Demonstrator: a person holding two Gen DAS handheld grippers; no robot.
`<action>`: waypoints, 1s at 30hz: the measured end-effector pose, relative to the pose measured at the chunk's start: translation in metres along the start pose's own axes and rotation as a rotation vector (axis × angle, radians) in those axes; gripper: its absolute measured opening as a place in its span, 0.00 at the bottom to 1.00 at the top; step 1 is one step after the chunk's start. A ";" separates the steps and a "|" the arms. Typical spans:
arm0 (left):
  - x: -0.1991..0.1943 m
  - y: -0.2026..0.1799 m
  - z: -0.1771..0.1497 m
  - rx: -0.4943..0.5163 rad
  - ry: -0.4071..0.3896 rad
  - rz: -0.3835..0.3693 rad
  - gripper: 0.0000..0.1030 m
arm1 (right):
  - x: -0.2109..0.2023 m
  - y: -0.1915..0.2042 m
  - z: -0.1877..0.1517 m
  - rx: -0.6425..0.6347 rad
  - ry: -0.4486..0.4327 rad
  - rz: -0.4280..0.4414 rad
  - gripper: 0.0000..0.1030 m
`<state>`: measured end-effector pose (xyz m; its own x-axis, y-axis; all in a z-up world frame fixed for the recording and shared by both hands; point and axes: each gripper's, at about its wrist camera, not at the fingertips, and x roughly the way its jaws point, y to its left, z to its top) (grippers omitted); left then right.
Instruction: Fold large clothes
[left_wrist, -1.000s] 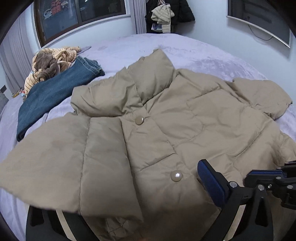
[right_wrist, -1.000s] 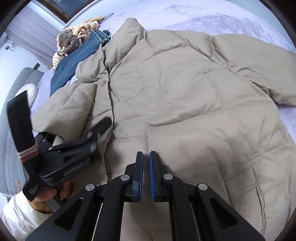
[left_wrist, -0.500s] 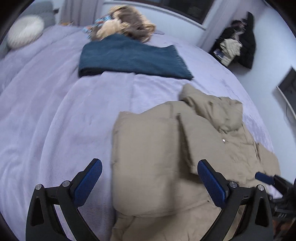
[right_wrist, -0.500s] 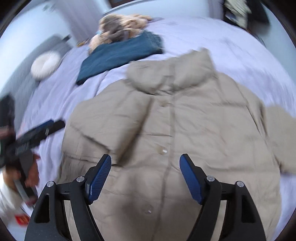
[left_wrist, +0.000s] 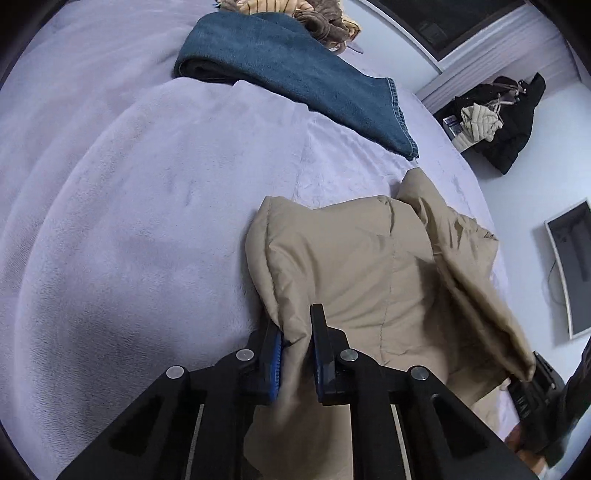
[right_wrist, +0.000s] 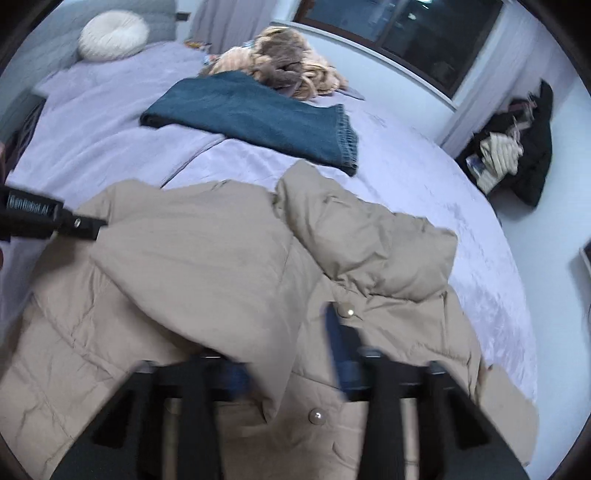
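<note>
The left gripper (left_wrist: 295, 354) has just closed, pinching the edge of the beige puffer jacket (left_wrist: 369, 273) between its pads. The right gripper (right_wrist: 291, 354), blurred, has also just closed, with a jacket fold between its fingers. The jacket lies rumpled on the lavender bedspread (left_wrist: 147, 206), snaps up, near folded jeans (right_wrist: 258, 110).

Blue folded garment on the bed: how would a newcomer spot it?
Start at the lilac bed. Beyond the tan jacket lies the blue garment, flat and folded. It is the only dark blue piece, with a stitched hem, beside the brown pile.
</note>
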<state>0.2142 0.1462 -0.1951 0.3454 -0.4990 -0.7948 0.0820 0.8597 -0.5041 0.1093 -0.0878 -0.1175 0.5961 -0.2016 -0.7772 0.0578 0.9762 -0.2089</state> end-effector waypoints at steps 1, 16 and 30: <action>0.000 -0.001 0.001 0.010 -0.003 0.012 0.15 | -0.002 -0.025 -0.006 0.119 0.001 0.040 0.04; -0.022 -0.026 -0.002 0.180 -0.078 0.257 0.16 | 0.007 -0.165 -0.117 0.879 0.201 0.249 0.27; 0.016 -0.037 -0.031 0.329 -0.011 0.316 0.16 | 0.059 -0.146 -0.064 0.542 0.220 0.265 0.25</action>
<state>0.1880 0.1033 -0.1999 0.4111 -0.2065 -0.8879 0.2628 0.9595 -0.1014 0.0846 -0.2474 -0.1712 0.4707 0.0968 -0.8769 0.3622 0.8851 0.2921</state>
